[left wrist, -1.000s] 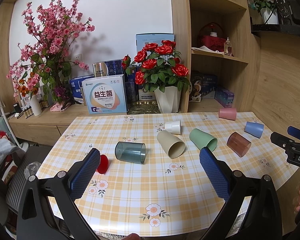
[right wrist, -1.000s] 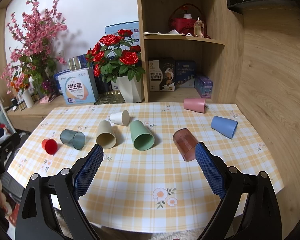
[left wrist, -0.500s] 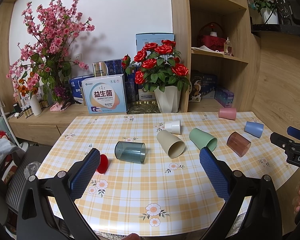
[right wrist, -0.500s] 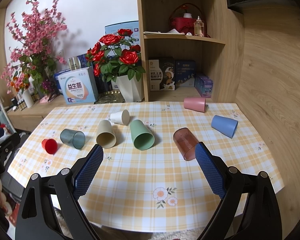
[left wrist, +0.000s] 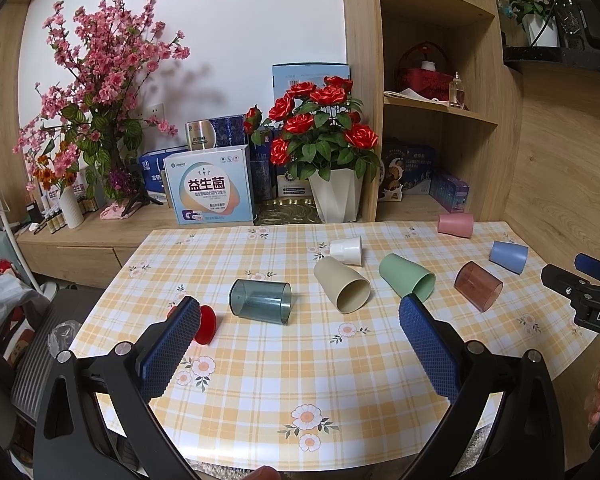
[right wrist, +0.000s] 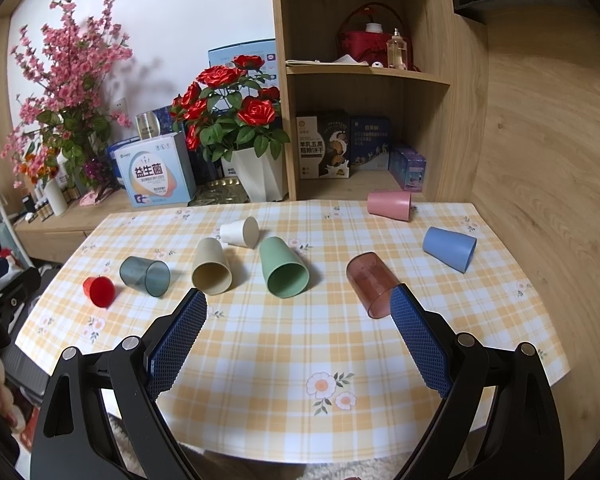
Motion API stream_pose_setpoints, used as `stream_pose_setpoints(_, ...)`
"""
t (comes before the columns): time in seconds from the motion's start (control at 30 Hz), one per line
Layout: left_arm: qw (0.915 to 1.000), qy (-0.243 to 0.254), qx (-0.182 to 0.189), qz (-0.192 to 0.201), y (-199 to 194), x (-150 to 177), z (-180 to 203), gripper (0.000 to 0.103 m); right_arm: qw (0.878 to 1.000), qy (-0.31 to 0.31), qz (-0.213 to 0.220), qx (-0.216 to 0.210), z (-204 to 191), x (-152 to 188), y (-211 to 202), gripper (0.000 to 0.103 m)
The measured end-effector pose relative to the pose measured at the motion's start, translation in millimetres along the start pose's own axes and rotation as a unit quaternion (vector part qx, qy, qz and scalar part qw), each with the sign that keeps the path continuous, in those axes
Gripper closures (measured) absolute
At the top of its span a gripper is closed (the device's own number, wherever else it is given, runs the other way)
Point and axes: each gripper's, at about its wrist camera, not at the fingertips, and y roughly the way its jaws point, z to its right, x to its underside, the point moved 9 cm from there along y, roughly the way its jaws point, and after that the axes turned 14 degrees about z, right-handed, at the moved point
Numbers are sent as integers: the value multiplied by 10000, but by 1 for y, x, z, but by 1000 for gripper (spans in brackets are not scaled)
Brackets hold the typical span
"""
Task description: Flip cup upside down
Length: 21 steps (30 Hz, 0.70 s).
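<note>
Several cups lie on their sides on the checked table [left wrist: 280, 400]: a small red cup [left wrist: 205, 325] [right wrist: 99, 291], a smoky grey-blue cup [left wrist: 260, 301] [right wrist: 145, 276], a beige cup [left wrist: 342, 291] [right wrist: 211, 266], a small white cup [left wrist: 346, 251] [right wrist: 241, 232], a green cup [left wrist: 406, 283] [right wrist: 283, 267], a brown translucent cup [left wrist: 478, 286] [right wrist: 373, 284], a blue cup [left wrist: 509, 256] [right wrist: 450, 249] and a pink cup [left wrist: 455, 225] [right wrist: 390, 205]. My left gripper [left wrist: 300, 344] is open and empty above the near table edge. My right gripper [right wrist: 298, 336] is open and empty too.
A white pot of red roses [left wrist: 332, 196] [right wrist: 260, 180], a probiotic box [left wrist: 210, 190] and a wooden shelf unit [right wrist: 364, 80] stand behind the table. A wooden wall [right wrist: 540, 160] is on the right. The right gripper shows in the left wrist view [left wrist: 580, 292].
</note>
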Motion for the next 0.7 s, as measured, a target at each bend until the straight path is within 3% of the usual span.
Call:
stream_pose_setpoints(0.23, 9985, -400, -28, -380, 14, 20, -14, 6, 9999, 60, -69, 121, 12, 13, 20, 13)
stream_pose_setpoints(0.33, 9958, -537, -212, -706, 25, 39, -28, 6, 9994, 209, -249, 146, 22, 20, 36, 13)
stream_pose_setpoints(0.5, 9861, -953, -463, -1283, 46, 78, -62, 6, 9970, 477, -589, 143, 37, 46, 59, 13)
stream_pose_setpoints(0.57, 9773, -1312, -587, -1557, 54, 95, -81, 8, 9962, 520, -676, 171, 42, 53, 67, 13)
stream_pose_setpoints(0.63, 9653, -1764, -673, -1806, 63, 110, -101, 18, 9952, 581, -772, 182, 44, 60, 76, 13)
stream_pose_setpoints(0.7, 9413, -2489, -811, -2129, 75, 128, -127, 31, 9941, 619, -870, 180, 45, 68, 84, 13)
